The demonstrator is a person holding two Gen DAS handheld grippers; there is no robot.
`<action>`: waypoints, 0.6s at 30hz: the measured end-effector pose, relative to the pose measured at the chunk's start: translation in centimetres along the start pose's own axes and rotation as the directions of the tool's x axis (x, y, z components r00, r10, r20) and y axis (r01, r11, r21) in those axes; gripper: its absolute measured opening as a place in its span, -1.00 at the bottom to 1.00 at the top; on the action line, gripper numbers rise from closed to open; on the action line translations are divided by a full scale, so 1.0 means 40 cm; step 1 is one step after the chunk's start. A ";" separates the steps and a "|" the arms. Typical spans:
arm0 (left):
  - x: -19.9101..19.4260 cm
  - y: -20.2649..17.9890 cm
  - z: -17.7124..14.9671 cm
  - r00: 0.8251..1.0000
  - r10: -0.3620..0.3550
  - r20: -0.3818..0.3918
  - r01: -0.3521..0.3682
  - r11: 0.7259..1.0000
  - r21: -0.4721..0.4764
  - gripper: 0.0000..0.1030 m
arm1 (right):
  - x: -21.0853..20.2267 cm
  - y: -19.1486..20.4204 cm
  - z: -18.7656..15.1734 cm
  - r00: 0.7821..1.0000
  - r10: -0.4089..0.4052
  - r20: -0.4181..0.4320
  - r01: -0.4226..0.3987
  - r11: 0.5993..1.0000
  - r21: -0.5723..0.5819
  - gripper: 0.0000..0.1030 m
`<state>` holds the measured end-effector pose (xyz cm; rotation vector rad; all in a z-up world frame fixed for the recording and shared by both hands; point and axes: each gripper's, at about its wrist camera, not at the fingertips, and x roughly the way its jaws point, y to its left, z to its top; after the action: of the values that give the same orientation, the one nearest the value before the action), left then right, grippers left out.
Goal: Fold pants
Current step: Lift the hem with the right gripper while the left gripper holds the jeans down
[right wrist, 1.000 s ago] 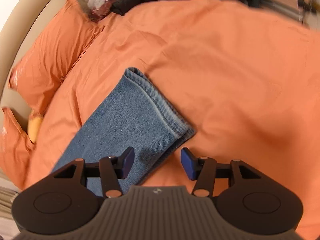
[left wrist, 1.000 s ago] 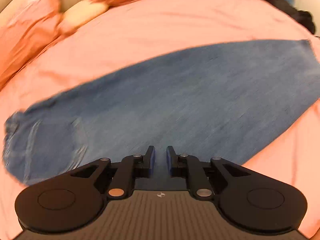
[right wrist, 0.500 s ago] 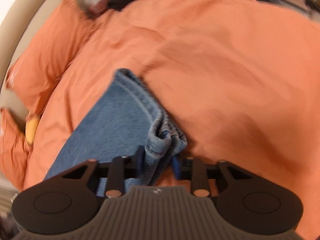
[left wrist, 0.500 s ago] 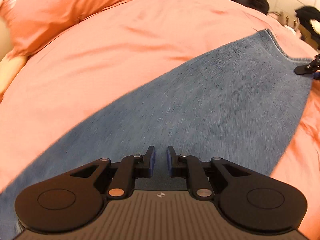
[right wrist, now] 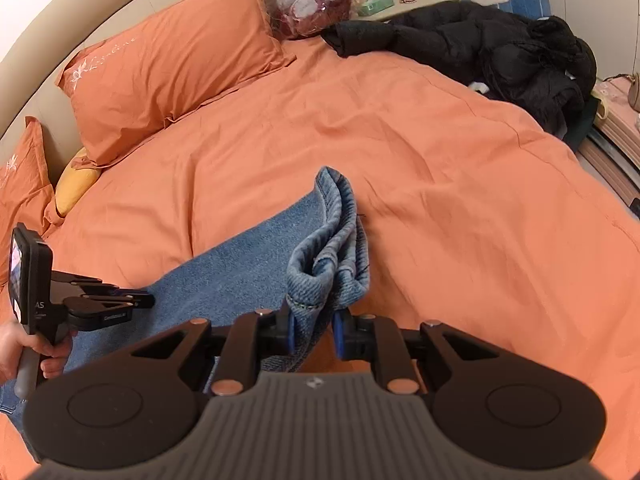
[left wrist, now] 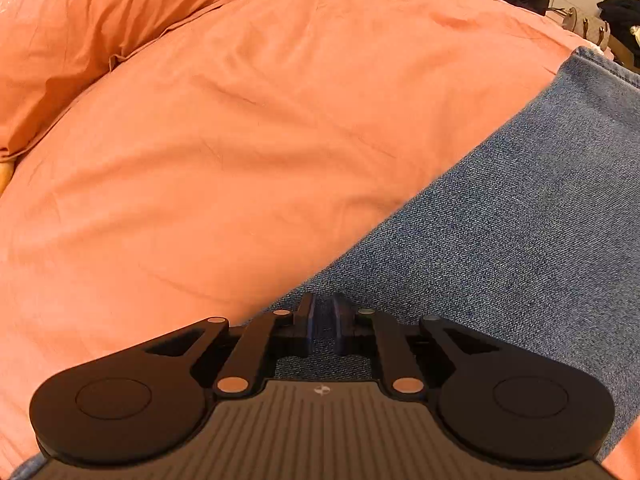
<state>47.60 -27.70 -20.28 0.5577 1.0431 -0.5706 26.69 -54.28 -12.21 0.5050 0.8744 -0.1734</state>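
Note:
Blue jeans (left wrist: 500, 220) lie flat on the orange bed cover (right wrist: 440, 180), one leg running diagonally (right wrist: 240, 264). My right gripper (right wrist: 314, 332) is closing on the leg's hem (right wrist: 332, 248), which stands up bunched between its pads, lifted off the bed. My left gripper (left wrist: 323, 320) points down at the long edge of the same leg further along. Its jaws are closing to a narrow slit with no cloth seen between them. The right wrist view shows it too, with the left gripper (right wrist: 148, 300) held by a hand (right wrist: 16, 344) at the denim's edge.
Orange pillows (right wrist: 172, 60) lean on the headboard at the back left, a yellow cushion (right wrist: 76, 184) below them. A black jacket (right wrist: 500, 40) lies on the far right of the bed. A nightstand (right wrist: 400, 0) with small items stands behind.
My right gripper went from open around the hem to shut on it and raised it off the bed. My left gripper travelled along the leg to its edge and sank lower.

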 end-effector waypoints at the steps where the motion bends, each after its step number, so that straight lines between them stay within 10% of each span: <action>1: -0.012 0.001 -0.005 1.000 -0.004 0.005 0.004 1.000 -0.007 -0.71 | -0.002 0.002 0.001 1.000 -0.002 0.000 0.002 1.000 -0.003 -0.75; 18: -0.163 -0.147 -0.251 0.983 -0.176 -0.046 0.175 0.984 -0.027 -0.94 | -0.077 0.104 0.004 0.998 -0.029 0.051 0.032 0.998 -0.060 -0.78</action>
<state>34.79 -24.16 -19.24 0.4639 1.1510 -0.7023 26.28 -50.92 -8.30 0.4288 0.8365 -0.1862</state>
